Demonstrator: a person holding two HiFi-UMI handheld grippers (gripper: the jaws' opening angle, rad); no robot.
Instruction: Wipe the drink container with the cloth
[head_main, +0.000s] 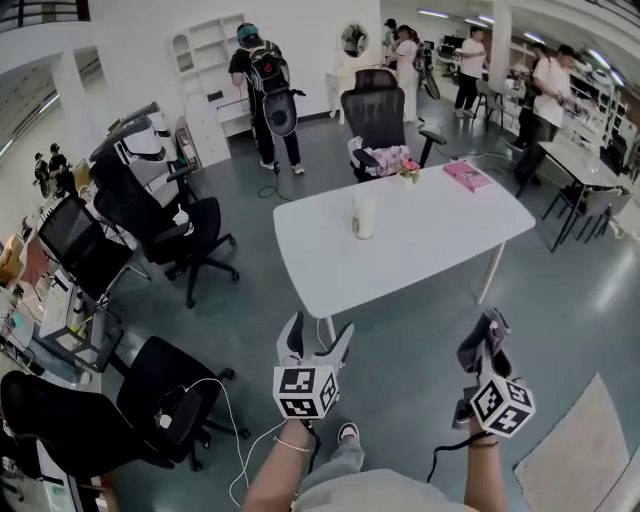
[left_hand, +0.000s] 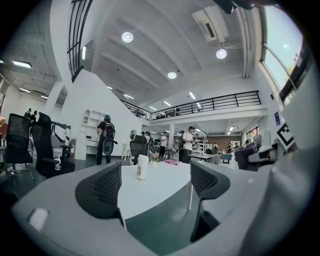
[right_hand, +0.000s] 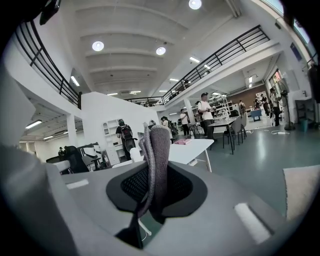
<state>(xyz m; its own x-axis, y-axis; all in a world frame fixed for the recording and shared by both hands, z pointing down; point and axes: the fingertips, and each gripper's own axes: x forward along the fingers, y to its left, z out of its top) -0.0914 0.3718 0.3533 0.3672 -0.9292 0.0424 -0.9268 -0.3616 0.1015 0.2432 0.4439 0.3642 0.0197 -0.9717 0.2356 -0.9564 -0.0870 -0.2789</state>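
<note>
- The right claw (right_hand: 155, 187) is clamped on a grey fabric cloth (right_hand: 156, 145); the left claw (left_hand: 155, 185) gapes empty.
- The pale cylindrical drink container (head_main: 364, 215) stands mid-frame on the white counter (head_main: 440, 250), well apart from both; wiping has not begun.

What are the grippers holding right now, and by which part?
Right gripper pinches the grey cloth partway along, fold sticking up. Left gripper open, empty.

White table (head_main: 430, 250), rounded corners, slim white legs, stands on grey-green floor (head_main: 560, 310). Tall white drink container (head_main: 363, 214) upright on tabletop, slightly off centre toward 10 o'clock. Flat pink book-like item (head_main: 467, 176) lies near 1 o'clock corner, well apart from container. Small pink flowers (head_main: 407, 168) at 12 o'clock edge; on table or just behind, unclear.
</note>
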